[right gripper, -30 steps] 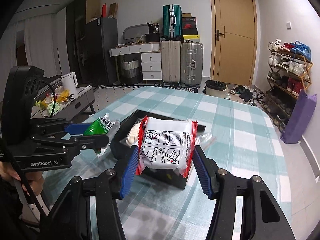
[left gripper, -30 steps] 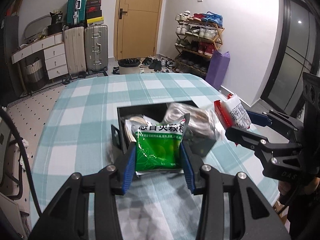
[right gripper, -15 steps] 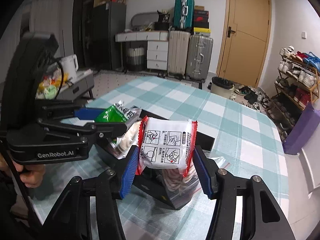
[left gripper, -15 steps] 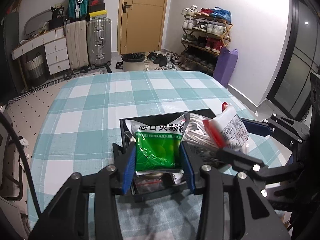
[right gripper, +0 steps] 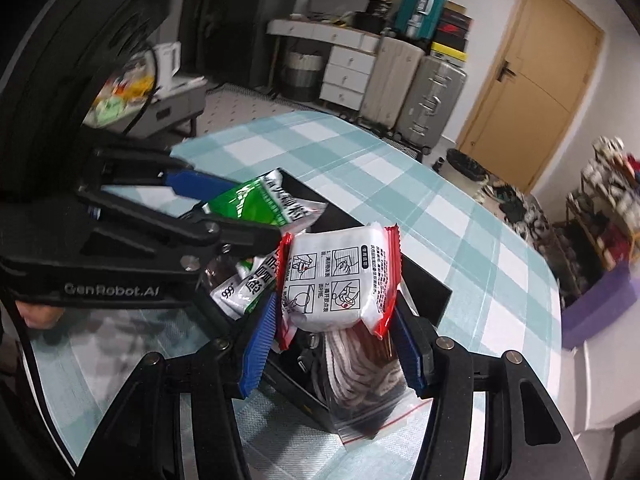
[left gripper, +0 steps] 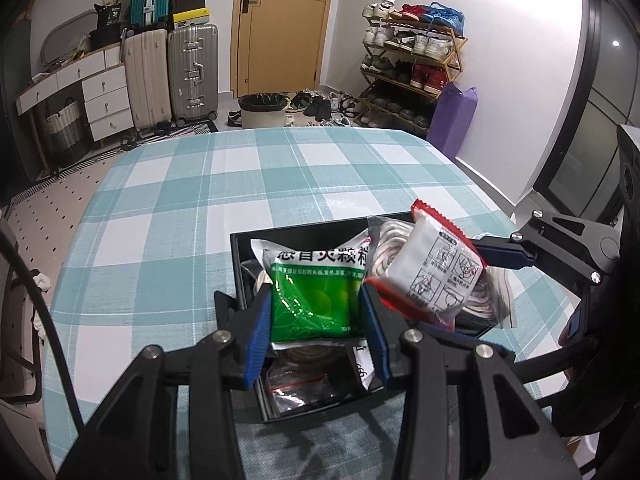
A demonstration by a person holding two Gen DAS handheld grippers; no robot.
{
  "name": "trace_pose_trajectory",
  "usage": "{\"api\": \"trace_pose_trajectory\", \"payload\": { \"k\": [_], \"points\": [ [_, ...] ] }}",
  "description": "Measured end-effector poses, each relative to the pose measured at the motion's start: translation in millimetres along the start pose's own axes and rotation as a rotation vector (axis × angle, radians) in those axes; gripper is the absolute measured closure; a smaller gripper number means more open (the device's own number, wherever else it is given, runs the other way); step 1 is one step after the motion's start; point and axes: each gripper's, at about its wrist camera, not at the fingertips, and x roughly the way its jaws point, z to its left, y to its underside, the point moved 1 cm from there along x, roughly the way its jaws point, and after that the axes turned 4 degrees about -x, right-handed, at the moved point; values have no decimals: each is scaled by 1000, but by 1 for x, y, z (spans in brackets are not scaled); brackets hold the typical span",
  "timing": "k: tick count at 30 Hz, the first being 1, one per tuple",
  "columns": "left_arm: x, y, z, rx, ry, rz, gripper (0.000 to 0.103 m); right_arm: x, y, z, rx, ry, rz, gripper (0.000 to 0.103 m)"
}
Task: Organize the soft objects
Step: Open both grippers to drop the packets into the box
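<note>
Left claw [left gripper: 316,312] clamping green sachet [left gripper: 316,292] and right claw [right gripper: 336,344] clamping white packet [right gripper: 340,276], both poised over black box [left gripper: 248,264] on tabletop [left gripper: 200,208] for release inside.

Inside the black box [left gripper: 240,256]: one bag of white rope [right gripper: 356,364]. Above the box: one green packet [left gripper: 316,300], one red-edged white packet [left gripper: 436,276]. Two hand-held grippers.
</note>
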Motion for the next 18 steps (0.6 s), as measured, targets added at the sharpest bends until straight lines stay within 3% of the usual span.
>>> {"api": "trace_pose_trajectory", "payload": {
  "k": [5,9,16,18],
  "points": [
    [0,0,2,-1,2,5,61,-1,-1,0,-18,-9,5,43],
    [-1,0,2,-1,2,3,60,-8,0,3,-24,18,-17,22],
    [-4,2,2,8,0,2,58,-25,2,2,-5,47,-53,17],
    [-3,3,0,14,-12,3,53,-30,3,3,2,51,-63,15]
  ]
}}
